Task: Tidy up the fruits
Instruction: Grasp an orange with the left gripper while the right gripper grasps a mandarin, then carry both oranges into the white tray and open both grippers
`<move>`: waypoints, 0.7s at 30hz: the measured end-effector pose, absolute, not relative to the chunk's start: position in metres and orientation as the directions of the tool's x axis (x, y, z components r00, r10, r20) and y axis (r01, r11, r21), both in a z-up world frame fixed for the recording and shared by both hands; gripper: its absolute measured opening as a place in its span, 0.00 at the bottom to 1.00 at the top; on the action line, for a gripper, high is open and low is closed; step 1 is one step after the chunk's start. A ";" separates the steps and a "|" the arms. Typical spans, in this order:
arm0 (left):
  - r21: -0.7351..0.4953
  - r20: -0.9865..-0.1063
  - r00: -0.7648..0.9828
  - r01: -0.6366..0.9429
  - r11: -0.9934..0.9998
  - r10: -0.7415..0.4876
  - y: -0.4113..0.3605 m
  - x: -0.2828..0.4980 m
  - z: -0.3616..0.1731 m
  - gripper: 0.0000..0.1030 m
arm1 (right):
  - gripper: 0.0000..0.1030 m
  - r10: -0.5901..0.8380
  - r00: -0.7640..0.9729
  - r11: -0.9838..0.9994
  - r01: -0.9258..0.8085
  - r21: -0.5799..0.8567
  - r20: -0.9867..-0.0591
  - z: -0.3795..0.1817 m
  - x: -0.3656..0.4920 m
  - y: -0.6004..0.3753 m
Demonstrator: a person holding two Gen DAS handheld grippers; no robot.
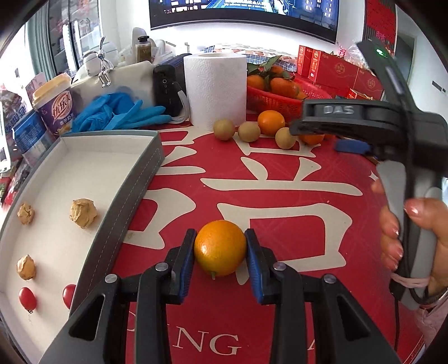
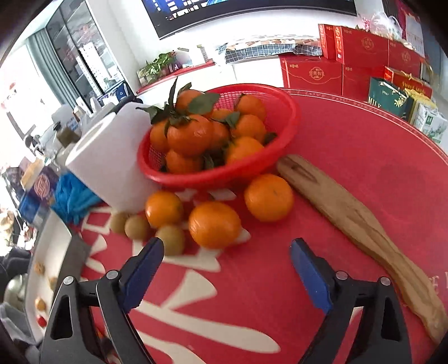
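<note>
Two close, down-tilted wrist views

A lived-in home room: a big wall television (image 1: pixel 243 11), a round table under a red festive cloth (image 1: pixel 280 196), stacked red gift boxes (image 2: pixel 361 47), a glass-fronted cabinet (image 2: pixel 84 56) and everyday household clutter

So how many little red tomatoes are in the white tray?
2, both in the tray's near corner: one tomato sits in the open, the other tomato is half hidden behind the tray's grey wall. More could be hidden there.
</note>
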State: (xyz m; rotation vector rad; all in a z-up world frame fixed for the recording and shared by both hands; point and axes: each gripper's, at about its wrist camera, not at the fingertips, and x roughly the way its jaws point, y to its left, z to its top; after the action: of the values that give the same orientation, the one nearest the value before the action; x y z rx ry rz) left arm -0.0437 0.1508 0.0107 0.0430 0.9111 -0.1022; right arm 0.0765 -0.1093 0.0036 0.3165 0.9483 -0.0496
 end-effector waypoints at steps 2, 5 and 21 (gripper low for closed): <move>-0.007 -0.788 0.612 0.107 0.994 -0.071 0.151 -0.043 0.011 0.36 | 0.64 0.161 0.594 0.940 0.151 0.306 -0.788 0.003 0.081 -0.108; -0.017 -0.785 0.614 0.110 0.994 -0.081 0.151 -0.043 0.011 0.36 | 0.37 0.204 0.587 0.917 0.165 0.363 -0.784 0.004 0.081 -0.112; -0.082 -0.710 0.698 0.053 0.995 -0.096 0.195 -0.079 0.060 0.36 | 0.37 0.317 0.580 0.895 0.077 0.438 -0.750 0.026 0.028 -0.113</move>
State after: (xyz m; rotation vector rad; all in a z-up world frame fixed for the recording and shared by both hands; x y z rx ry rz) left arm -0.0792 0.1951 0.0600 -0.0566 0.7947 -0.0829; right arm 0.0285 -0.1133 0.0259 0.4567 0.9499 0.1460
